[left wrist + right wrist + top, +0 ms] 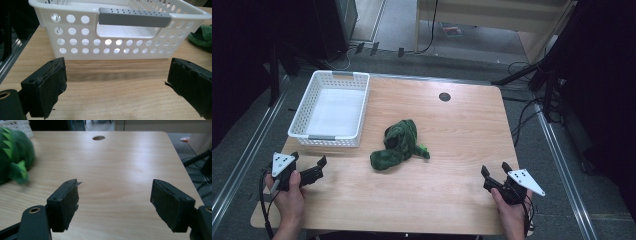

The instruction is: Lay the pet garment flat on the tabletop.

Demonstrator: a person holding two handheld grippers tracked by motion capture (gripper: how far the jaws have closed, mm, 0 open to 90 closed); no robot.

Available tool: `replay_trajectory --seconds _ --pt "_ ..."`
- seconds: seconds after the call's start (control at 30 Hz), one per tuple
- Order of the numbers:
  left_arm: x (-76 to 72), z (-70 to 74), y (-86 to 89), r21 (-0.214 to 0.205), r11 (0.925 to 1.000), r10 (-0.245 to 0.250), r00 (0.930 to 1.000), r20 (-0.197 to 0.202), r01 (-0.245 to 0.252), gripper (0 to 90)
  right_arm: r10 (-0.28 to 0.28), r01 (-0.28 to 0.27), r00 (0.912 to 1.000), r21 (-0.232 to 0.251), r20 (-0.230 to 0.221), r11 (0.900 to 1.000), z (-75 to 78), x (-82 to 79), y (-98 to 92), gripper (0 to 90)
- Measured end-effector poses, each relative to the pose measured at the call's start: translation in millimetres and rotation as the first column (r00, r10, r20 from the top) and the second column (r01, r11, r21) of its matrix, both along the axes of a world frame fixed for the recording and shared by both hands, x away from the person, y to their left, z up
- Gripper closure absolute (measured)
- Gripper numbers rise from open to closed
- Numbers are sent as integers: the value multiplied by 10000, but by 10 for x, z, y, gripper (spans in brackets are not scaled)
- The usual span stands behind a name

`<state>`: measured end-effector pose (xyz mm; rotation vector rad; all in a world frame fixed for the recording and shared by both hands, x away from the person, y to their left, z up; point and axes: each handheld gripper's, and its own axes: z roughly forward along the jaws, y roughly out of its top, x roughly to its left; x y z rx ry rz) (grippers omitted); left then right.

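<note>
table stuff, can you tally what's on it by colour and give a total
white: 1, the basket
green: 1, the plush toy
black: 2, the left gripper and right gripper, both open and empty
total: 4

Green plush toy (398, 145) — crumpled, mid-table, just beside the empty white basket (332, 108).

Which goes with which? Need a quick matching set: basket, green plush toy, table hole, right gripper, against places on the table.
Things:
1. white basket
2. green plush toy
3. round hole
4. right gripper

Places:
A. near right corner, jaws open
B. far left of the table
C. far edge, right of middle
D. middle of the table, lying loose

Pairs: 1-B, 2-D, 3-C, 4-A
</note>
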<state>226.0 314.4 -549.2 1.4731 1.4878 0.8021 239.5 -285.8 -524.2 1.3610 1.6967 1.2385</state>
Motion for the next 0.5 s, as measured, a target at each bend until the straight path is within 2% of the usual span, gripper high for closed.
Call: replay_trajectory --seconds 0.07,0.1,0.13,0.17,0.23,0.27,0.3,0.33,0.37,0.5 --pt "5 1 5 -9 10000 9 10000 -75 -9 26 358 -357 9992 -56 152 9993 104 18 104 230" --pt "5 1 5 -9 10000 9 10000 -75 -9 26 358 -357 9992 -56 152 9993 104 18 104 230" --pt "6 -1 -2 5 10000 42 10000 -58 -42 26 500 -499 9985 -68 201 9987 158 31 169 231" --pt "5 -1 -4 46 10000 12 10000 -68 -12 26 1055 -1055 9939 -31 323 9944 281 66 336 230" --pt "11 -5 -13 103 9999 1 10000 -77 -1 26 1212 -1210 9921 -102 308 9926 322 83 401 229" --pt "12 -5 -15 110 9999 4 10000 -97 -3 26 1665 -1657 9853 -234 373 9859 424 133 610 228" --pt "12 -5 -15 110 9999 4 10000 -97 -3 26 1665 -1657 9853 -234 373 9859 424 133 610 228" --pt "11 -5 -16 127 9999 4 9999 -103 -3 26 1994 -1986 9790 -243 413 9798 485 182 773 226" --pt "13 -6 -18 133 9999 8 10000 -95 -6 26 2104 -2096 9766 -214 444 9775 514 206 870 228" --pt "14 -9 -28 193 9998 13 9999 -119 -11 26 2955 -2939 9541 -372 484 9551 576 319 1238 246"
